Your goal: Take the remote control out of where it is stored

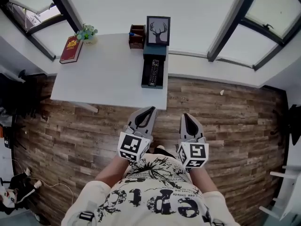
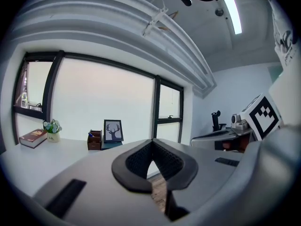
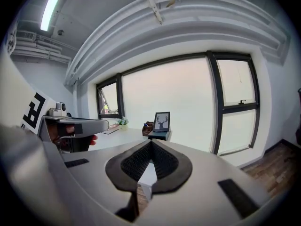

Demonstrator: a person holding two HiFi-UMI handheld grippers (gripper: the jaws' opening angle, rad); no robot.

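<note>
A black remote control (image 1: 154,72) lies in an open dark teal drawer box (image 1: 145,73) at the right end of the white table (image 1: 103,74). My left gripper (image 1: 151,109) is held over the wooden floor in front of the table, jaws shut and empty. Beside it my right gripper (image 1: 184,115) is also shut with nothing between its tips. Both point toward the table, well short of the box. In the right gripper view the teal box (image 3: 158,135) shows under the deer picture (image 3: 162,121). In the left gripper view the deer picture (image 2: 113,130) stands far ahead.
On the table stand a framed deer picture (image 1: 158,31), a brown wooden organiser (image 1: 137,36), a small potted plant (image 1: 87,33) and a red book (image 1: 71,49). Windows run behind the table. A wooden floor (image 1: 225,121) lies in front.
</note>
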